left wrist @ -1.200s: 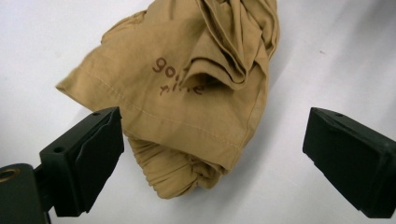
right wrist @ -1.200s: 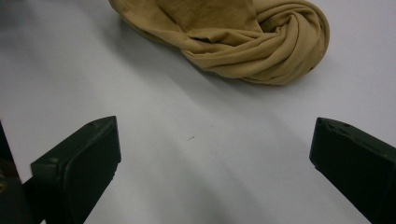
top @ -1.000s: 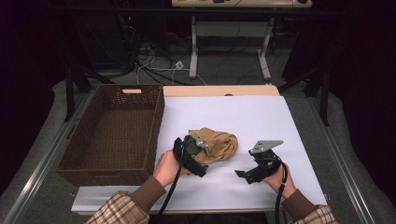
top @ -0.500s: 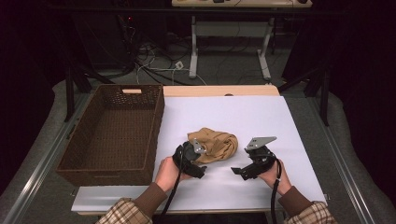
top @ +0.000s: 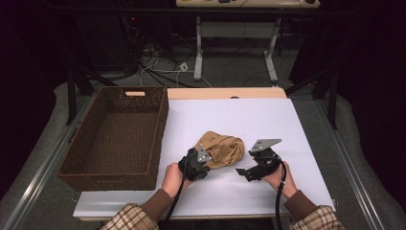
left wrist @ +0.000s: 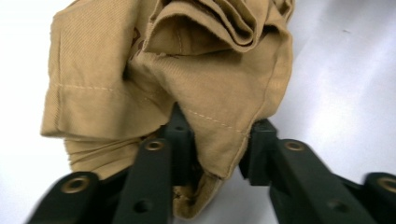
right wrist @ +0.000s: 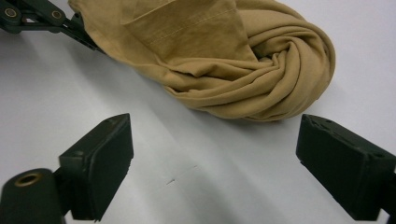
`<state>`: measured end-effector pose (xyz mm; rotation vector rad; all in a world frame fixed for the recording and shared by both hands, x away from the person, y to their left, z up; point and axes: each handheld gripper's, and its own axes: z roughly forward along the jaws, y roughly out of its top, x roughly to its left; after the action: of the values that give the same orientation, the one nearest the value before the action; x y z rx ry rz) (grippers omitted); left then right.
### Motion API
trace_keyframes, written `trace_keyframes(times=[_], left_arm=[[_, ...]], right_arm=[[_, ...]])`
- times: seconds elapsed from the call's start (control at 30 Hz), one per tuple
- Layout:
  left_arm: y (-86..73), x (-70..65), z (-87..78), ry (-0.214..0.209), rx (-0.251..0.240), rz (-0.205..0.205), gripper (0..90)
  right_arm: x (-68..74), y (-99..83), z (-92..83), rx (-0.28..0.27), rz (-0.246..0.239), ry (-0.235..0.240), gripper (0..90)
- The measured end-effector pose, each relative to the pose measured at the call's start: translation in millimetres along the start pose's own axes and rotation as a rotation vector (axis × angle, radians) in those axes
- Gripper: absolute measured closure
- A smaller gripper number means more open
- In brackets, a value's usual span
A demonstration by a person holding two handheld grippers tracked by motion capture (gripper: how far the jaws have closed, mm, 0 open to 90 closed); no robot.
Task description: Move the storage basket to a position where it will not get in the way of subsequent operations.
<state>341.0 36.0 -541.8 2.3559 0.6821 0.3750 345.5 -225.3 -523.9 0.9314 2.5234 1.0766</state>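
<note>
A crumpled tan cloth (top: 222,147) lies on the white board (top: 268,120) in the high view. My left gripper (top: 205,160) is at the cloth's near left edge. Its jaws have just been closing, and in the left gripper view (left wrist: 219,140) a hemmed fold of the cloth (left wrist: 210,93) is pinched between the pads. My right gripper (top: 242,171) rests low on the board just right of the cloth. Its jaws have just been closing a little, but in the right gripper view (right wrist: 215,144) they stand wide apart over bare board, with the cloth's twisted roll (right wrist: 261,79) a short way ahead.
A dark brown wicker basket (top: 160,139) with nothing in it stands on the left part of the table, close to my left hand. Bare white board lies behind and to the right of the cloth. Table legs and cables are on the floor beyond.
My left gripper has sunk onto the cloth's near edge and its jaws have drawn together on a fold. The right gripper has stayed almost in place.
</note>
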Motion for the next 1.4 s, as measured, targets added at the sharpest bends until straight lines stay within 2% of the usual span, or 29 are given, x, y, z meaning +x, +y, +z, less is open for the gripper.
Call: trace_keyframes(times=[0.1, 0.33, 0.47, 0.53, 0.6, 0.7, 0.87, 1.0, 1.23, 1.37, 1.4], left_arm=[[-0.9, -1.9, 0.9, -0.006, -0.002, 0.009, 78.5], [-1.4, -6.5, -1.8, -0.016, -0.017, 0.007, 80.4], [-0.9, -12.7, -4.8, -0.034, -0.031, 0.008, 81.2], [-0.3, -16.7, -5.9, -0.045, -0.032, 0.013, 81.6], [0.5, -20.5, -6.4, -0.051, -0.033, 0.022, 81.5], [1.2, -24.7, -6.8, -0.06, -0.036, 0.026, 81.4], [-1.9, -27.4, -9.4, -0.07, -0.041, 0.021, 80.4], [-5.7, -23.8, -13.0, -0.081, -0.035, 0.006, 71.4], [-9.4, -21.1, -28.3, -0.036, -0.049, -0.017, 41.3], [-13.6, -17.8, -33.3, -0.009, -0.041, -0.033, 33.7], [-14.3, -16.5, -33.4, -0.007, -0.042, -0.039, 32.4]], right_arm=[[-0.6, 2.1, 0.7, 0.003, 0.0, -0.015, 14.7], [-0.2, 10.6, 4.9, -0.002, 0.01, -0.047, 22.7], [-2.5, 15.9, 5.4, -0.009, 0.024, -0.082, 34.5], [-4.4, 18.4, 6.1, -0.005, 0.034, -0.118, 38.6], [-6.5, 20.8, 7.5, -0.006, 0.048, -0.124, 42.0], [-8.0, 24.2, 11.8, 0.007, 0.054, -0.132, 45.3], [-10.7, 26.5, 24.2, 0.06, 0.051, -0.143, 45.8], [-12.8, 21.2, 28.3, 0.077, 0.055, -0.131, 45.9], [-14.4, 10.4, 32.1, 0.086, 0.062, -0.125, 48.0], [-14.9, 6.6, 32.2, 0.078, 0.049, -0.128, 52.8], [-14.7, 6.3, 31.4, 0.091, 0.053, -0.13, 54.5]])
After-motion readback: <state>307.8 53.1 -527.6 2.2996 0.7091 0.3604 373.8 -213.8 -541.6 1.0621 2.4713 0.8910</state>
